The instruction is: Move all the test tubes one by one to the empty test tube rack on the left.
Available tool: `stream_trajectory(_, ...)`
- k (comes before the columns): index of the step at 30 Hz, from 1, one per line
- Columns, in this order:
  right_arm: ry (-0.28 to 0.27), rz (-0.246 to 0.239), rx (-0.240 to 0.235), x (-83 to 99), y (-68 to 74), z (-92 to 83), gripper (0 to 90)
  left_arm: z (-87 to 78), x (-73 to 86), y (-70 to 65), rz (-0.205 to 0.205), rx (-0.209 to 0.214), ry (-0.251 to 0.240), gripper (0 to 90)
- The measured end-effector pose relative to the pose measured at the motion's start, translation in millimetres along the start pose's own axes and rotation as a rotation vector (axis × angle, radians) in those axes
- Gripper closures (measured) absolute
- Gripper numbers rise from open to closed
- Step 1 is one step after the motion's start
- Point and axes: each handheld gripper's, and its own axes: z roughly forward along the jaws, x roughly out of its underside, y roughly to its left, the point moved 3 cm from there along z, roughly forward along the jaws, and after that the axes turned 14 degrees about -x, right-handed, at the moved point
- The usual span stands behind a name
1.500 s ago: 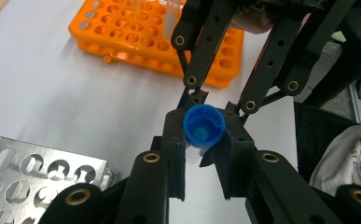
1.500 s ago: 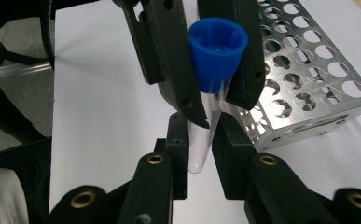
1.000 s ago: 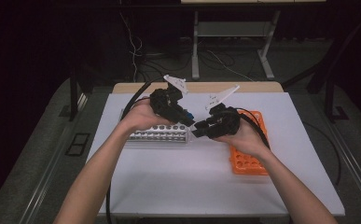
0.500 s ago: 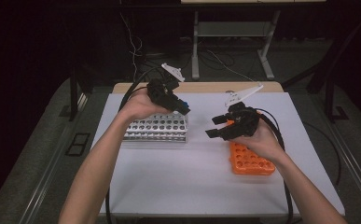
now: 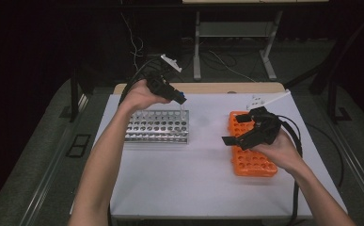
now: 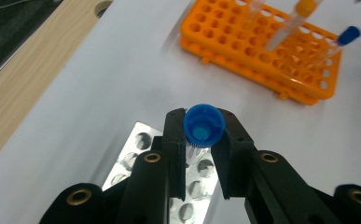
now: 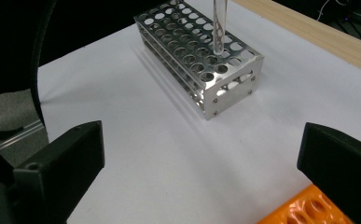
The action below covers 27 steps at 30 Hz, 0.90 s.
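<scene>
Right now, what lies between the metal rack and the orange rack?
Bare white table between the metal rack and the orange rack, seen in the high view.

White table top [image 5: 179,188], wooden strip [image 5: 208,88] along its far edge, cables [image 5: 226,66] on the floor beyond.

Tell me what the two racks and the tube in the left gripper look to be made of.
Silver rack: likely metal, brushed and shiny, with screwed corners and bright reflections. Orange rack: probably moulded plastic, evenly coloured with a dull sheen. Tube: clear, glass or plastic, hard to tell which; its blue cap looks like ribbed matte plastic. The left gripper holds it just under the cap.
</scene>
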Motion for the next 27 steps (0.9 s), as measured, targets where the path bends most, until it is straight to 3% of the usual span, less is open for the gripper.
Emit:
stream_trajectory(10, -0.008, 0.028, 0.020, 20.9, 7.8, -18.6, 0.3, 14.7, 2.7, 19.7, -0.061, -0.044, -0.008, 74.4)
stream_trajectory(20, -0.010, 0.040, 0.031, 44.3, 18.4, -34.9, 0.3, 32.0, -0.4, 23.6, -0.065, -0.065, -0.005, 74.4)
stream_trajectory(27, -0.045, 0.048, 0.046, 60.1, 23.9, -45.1, 0.3, 41.2, -0.7, 24.5, -0.062, -0.090, 0.018, 74.4)
